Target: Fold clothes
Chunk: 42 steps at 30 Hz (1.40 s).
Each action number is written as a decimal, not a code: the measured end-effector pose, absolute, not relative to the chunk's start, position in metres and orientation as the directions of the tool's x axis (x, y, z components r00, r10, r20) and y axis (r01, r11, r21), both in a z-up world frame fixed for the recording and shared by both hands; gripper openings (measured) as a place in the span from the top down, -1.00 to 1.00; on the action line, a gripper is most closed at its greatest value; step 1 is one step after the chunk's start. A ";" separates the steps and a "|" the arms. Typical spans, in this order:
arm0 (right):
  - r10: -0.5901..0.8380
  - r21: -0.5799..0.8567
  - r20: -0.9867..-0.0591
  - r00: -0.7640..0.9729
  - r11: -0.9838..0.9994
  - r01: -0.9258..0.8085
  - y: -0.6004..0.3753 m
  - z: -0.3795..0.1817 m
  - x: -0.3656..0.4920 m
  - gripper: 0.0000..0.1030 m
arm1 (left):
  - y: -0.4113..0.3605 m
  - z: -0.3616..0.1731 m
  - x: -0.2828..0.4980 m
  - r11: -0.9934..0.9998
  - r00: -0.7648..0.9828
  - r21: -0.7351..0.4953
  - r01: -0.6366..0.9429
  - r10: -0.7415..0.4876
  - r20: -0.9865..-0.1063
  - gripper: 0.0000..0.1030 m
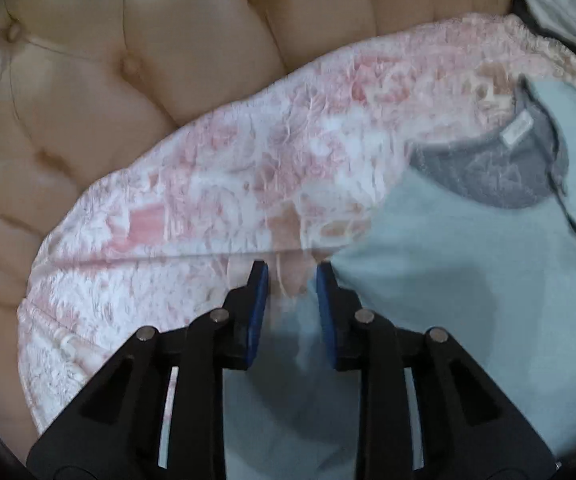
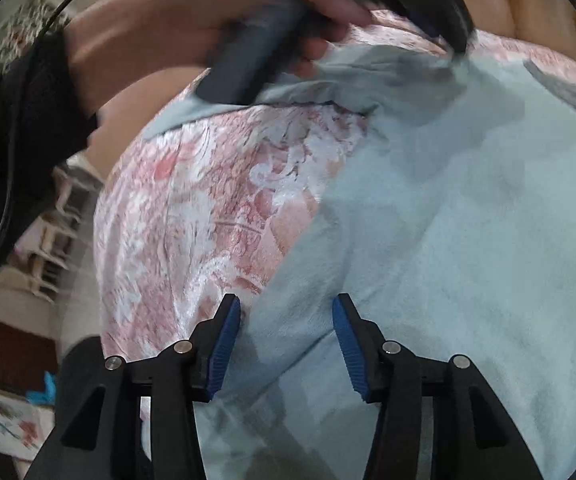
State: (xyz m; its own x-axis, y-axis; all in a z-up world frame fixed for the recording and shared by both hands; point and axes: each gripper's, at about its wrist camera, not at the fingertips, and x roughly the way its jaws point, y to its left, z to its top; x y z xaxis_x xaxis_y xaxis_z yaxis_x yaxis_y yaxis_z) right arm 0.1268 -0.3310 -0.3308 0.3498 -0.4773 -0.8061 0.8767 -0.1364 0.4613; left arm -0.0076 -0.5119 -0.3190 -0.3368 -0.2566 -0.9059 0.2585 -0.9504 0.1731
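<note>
Right wrist view: both hand-held grippers spread over soft fleecy pale-blue garment point(image 2: 448, 240)

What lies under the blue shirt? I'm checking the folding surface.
The shirt lies on a pink patterned bedspread, bare beside it. Beneath the shirt itself, nothing can be seen.

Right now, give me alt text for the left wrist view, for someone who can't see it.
The open left gripper hovers over the edge of a light blue top with a grey collar, spread on a pink floral bedspread. A tufted beige headboard fills the background.
</note>
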 end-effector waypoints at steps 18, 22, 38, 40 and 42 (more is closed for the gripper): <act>-0.581 0.392 -0.797 0.167 -0.287 0.874 -0.444 -0.320 -0.043 0.02 | -0.472 -0.282 0.143 -0.893 -0.451 0.069 0.445 -0.290 -0.844 0.45; -0.458 0.228 -0.886 0.067 -0.305 0.925 -0.475 -0.366 -0.053 0.35 | -0.471 -0.294 0.159 -0.890 -0.403 0.146 0.433 -0.336 -0.851 0.32; -0.720 0.345 -0.693 -0.035 -0.374 0.861 -0.304 -0.248 -0.097 -0.44 | -0.399 -0.226 0.238 -0.716 -0.580 -0.254 0.651 -0.252 -0.775 0.19; -0.658 0.244 -0.735 -0.165 -0.483 0.841 -0.235 -0.244 -0.120 -0.44 | -0.353 -0.234 0.213 -0.750 -0.643 -0.342 0.566 -0.142 -0.753 0.19; -0.587 0.178 -0.775 -0.234 -0.558 0.811 -0.180 -0.249 -0.150 -0.44 | -0.308 -0.246 0.170 -0.798 -0.664 -0.376 0.470 -0.039 -0.747 0.18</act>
State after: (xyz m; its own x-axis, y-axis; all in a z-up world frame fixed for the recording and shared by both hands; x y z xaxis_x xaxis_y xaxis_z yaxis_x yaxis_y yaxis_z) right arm -0.1502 -0.1801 -0.2487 -0.2344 -0.5869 -0.7750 0.8105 -0.5581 0.1775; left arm 0.1705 -0.3081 -0.2457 -0.6637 -0.0390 -0.7470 0.4702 -0.7984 -0.3762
